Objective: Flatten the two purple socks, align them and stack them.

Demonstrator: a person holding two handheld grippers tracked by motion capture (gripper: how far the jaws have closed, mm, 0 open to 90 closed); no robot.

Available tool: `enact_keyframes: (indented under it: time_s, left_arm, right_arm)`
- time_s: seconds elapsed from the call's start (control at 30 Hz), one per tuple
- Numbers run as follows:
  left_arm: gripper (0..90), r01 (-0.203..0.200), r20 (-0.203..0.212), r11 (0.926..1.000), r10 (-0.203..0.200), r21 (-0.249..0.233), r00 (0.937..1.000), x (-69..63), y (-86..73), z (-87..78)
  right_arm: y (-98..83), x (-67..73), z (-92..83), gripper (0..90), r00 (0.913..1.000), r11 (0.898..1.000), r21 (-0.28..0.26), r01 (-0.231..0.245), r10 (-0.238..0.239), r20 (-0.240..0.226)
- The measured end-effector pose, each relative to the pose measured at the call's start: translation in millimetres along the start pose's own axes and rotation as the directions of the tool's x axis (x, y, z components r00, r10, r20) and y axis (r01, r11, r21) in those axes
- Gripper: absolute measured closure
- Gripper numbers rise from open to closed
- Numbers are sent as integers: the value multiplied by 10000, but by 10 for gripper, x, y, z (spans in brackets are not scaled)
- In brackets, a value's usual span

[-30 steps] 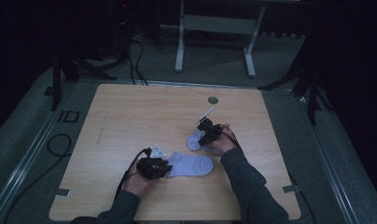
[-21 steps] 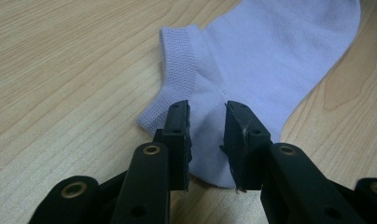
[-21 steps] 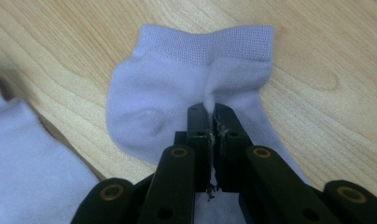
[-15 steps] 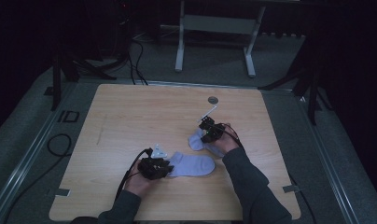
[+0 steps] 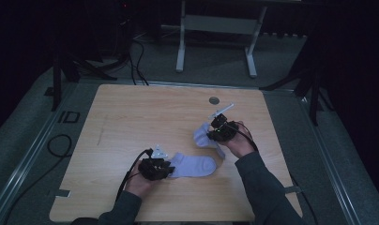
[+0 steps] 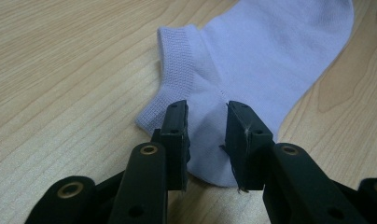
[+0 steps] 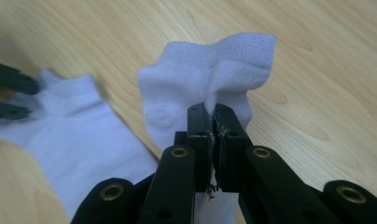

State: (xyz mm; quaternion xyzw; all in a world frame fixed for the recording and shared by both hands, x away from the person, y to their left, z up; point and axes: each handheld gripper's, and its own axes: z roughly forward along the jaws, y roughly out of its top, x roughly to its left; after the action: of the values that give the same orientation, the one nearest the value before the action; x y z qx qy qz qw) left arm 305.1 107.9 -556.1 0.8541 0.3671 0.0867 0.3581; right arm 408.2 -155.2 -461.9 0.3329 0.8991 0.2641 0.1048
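Your right gripper (image 7: 213,114) has just closed its jaws on a fold of the upper sock (image 7: 203,84) near its cuff, pinching the fabric so it can lift clear of the table (image 5: 131,122). Your left gripper (image 6: 206,123) rests at the heel of the flat sock (image 6: 266,60), jaws about half open and astride the fabric without pressing it, probably placed to steady that sock. In the high view the two socks lie just beside each other, near the table's right front.

Dim lab or studio, lone wooden table (image 5: 131,117) on grey carpet, floor cables (image 5: 136,51), metal stand legs (image 5: 180,47)
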Motion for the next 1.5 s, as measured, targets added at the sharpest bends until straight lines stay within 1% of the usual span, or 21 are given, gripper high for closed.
enact_keyframes:
  time_s: [0.13,0.27,0.33,0.37,0.4,0.47,0.67,0.7,0.73,0.83,0.9,0.97,1.07,1.1,1.2,1.27,1.5]
  left_arm:
    - [690,-10,-49,10000,9,-22,10000,-9,-1,3]
    - [690,2,-48,10000,-2,-32,10000,-9,-1,3]
    - [690,9,-36,10000,-9,-27,10000,-8,-1,2]
    - [690,16,-32,10000,-16,-31,10000,-7,-1,2]
    - [690,21,-32,10000,-21,-24,10000,-7,-2,1]
    - [691,46,-37,10000,-46,-32,10000,-9,-2,1]
    - [690,35,-28,10000,-35,-8,10000,-10,-2,-1]
    - [690,35,-28,10000,-35,-8,10000,-10,-2,-1]
    - [690,37,-24,10000,-37,-16,10000,-9,-3,-1]
    - [690,40,-29,10000,-40,-19,10000,-9,-3,-1]
    - [691,37,-34,10000,-37,-17,10000,-10,-3,-1]
    - [690,30,-27,10000,-30,-20,10000,-10,-3,-1]
    - [689,12,-30,10000,-12,-25,10000,-9,-4,-1]
    - [689,12,-30,10000,-12,-25,10000,-9,-4,-1]
    - [689,41,-24,10000,-42,-35,10000,-10,-4,0]
    - [689,61,-9,10000,-61,-34,10000,-8,-4,-1]
    - [679,121,20,9999,-121,-51,9999,-6,-4,-5]
  right_arm:
    - [-40,68,-176,862,9998,9989,-406,216,-213,66]
    - [-72,141,-309,861,9992,9961,-796,388,-385,51]
    - [-85,184,-361,860,9988,9938,-990,499,-497,42]
    - [-85,184,-361,860,9988,9938,-990,499,-497,42]
    - [-98,235,-395,860,9985,9920,-1138,539,-545,-19]
    - [-111,283,-405,860,9979,9906,-1205,641,-652,-53]
    - [-130,392,-379,858,9963,9882,-1313,791,-826,-219]
    - [-130,392,-379,858,9963,9882,-1313,791,-826,-219]
    - [-123,422,-382,858,9959,9867,-1396,829,-870,-238]
    - [-113,460,-387,859,9950,9848,-1474,917,-966,-261]
    - [-112,473,-382,859,9951,9853,-1454,903,-953,-280]
    - [-118,495,-354,858,9950,9857,-1425,899,-951,-303]
    - [-155,521,-255,859,9948,9872,-1344,854,-920,-437]
    - [-155,521,-255,859,9948,9872,-1344,854,-920,-437]
    - [-186,541,-143,859,9944,9890,-1230,816,-891,-572]
    - [-195,555,-98,858,9942,9899,-1184,775,-857,-656]
    - [-219,602,2,859,9929,9908,-1149,713,-814,-862]
